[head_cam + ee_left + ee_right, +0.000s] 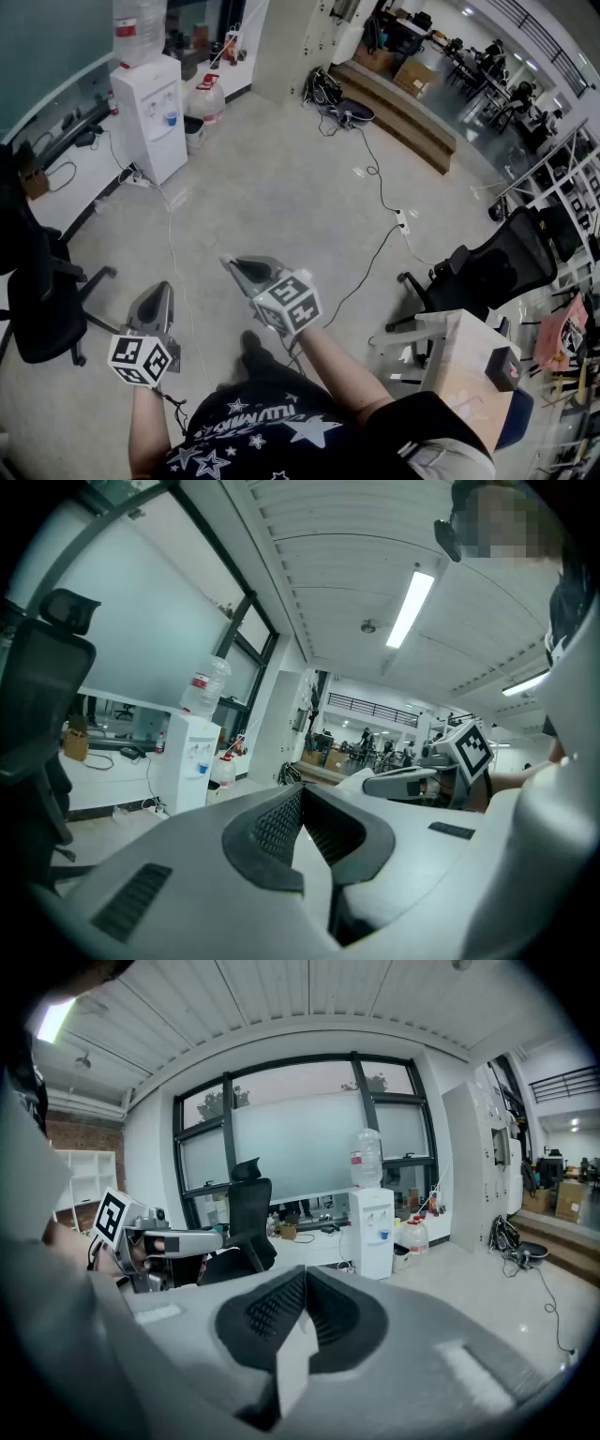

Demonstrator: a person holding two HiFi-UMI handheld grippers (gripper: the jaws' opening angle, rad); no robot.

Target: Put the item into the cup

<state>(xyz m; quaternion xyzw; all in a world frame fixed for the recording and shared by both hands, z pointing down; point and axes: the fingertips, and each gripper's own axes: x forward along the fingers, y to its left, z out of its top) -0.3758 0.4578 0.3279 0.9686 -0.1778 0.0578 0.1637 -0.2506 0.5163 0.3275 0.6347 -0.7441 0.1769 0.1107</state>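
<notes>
Left gripper and right gripper are both held over bare floor, well apart from the water dispenser, on the near side of it. Left jaws are together with tips meeting and nothing between them; the right jaws are the same, closed and empty. A spare water jug stands just right of the dispenser. One black office chair is near and below the dispenser, a second chair far right of it. A cable runs across the floor right of the dispenser. The cup and item are in none of the views, so where they are cannot be told.
</notes>
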